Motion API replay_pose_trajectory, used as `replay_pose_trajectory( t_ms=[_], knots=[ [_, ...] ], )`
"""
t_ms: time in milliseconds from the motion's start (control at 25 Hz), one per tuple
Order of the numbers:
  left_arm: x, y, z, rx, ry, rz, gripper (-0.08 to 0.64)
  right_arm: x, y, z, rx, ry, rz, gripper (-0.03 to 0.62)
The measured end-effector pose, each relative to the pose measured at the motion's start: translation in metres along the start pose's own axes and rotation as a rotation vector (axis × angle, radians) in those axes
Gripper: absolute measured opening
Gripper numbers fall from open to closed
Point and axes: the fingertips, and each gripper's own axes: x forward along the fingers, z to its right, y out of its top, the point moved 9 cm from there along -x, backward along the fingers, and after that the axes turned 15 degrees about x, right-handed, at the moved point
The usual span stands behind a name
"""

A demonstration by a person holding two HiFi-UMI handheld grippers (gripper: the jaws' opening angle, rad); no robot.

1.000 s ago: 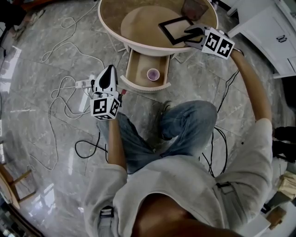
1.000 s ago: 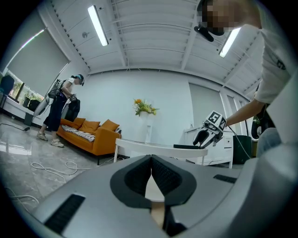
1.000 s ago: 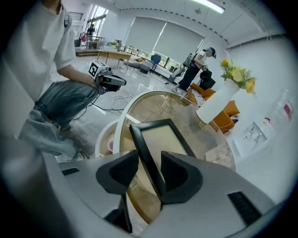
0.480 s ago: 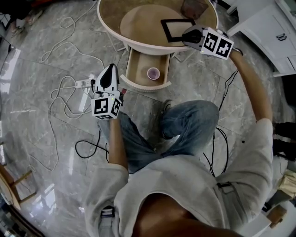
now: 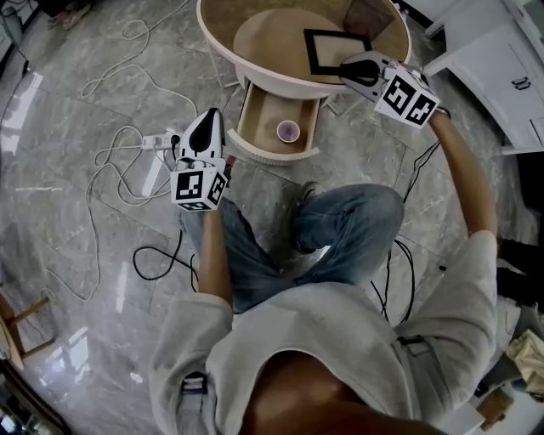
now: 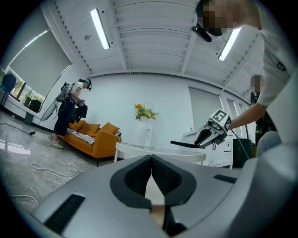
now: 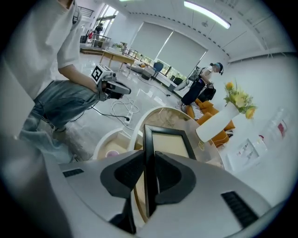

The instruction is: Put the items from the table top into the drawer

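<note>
A black picture frame point(image 5: 336, 51) lies on the round beige table point(image 5: 255, 72), its near edge between the jaws of my right gripper point(image 5: 347, 66). The jaws are closing, and in the right gripper view both pads sit against the edge of the frame point(image 7: 172, 144), which tilts up from the tabletop. The drawer point(image 5: 255, 127) under the table stands pulled out with a small purple cup point(image 5: 288, 131) inside. My left gripper point(image 5: 211, 115) hovers level to the left of the drawer, shut with nothing between its pads point(image 6: 139, 174).
A brownish vase point(image 5: 367, 17) stands at the table's far right; in the right gripper view it shows as a white vase point(image 7: 216, 123) with flowers. A power strip and cables point(image 5: 157, 140) lie on the floor at left. A white cabinet point(image 5: 501, 59) stands at right.
My right gripper's jaws have closed from wide open onto the frame's near edge and risen a little with it. The left gripper has stayed put.
</note>
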Motion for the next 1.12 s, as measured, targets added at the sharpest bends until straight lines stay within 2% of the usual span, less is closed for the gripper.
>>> replay_pose_trajectory(
  t_ms=[160, 360, 520, 840, 1120],
  knots=[
    [-0.007, 0.004, -0.003, 0.0, 0.014, 0.005, 0.017, -0.008, 0.047, -0.024, -0.061, 0.031, 0.107, 0.088],
    [-0.017, 0.009, -0.008, 0.0, 0.039, 0.009, 0.017, -0.003, 0.106, -0.071, -0.185, 0.131, 0.241, 0.089],
    [-0.027, 0.011, -0.012, 0.004, 0.063, 0.012, 0.017, 0.01, 0.13, -0.105, -0.237, 0.216, 0.312, 0.089],
    [-0.054, 0.011, -0.032, -0.031, 0.172, 0.011, 0.017, 0.048, 0.126, -0.149, -0.228, 0.339, 0.306, 0.089],
    [-0.057, 0.01, -0.037, -0.032, 0.195, 0.009, 0.017, 0.081, 0.092, -0.171, -0.152, 0.413, 0.25, 0.089]
  ],
)
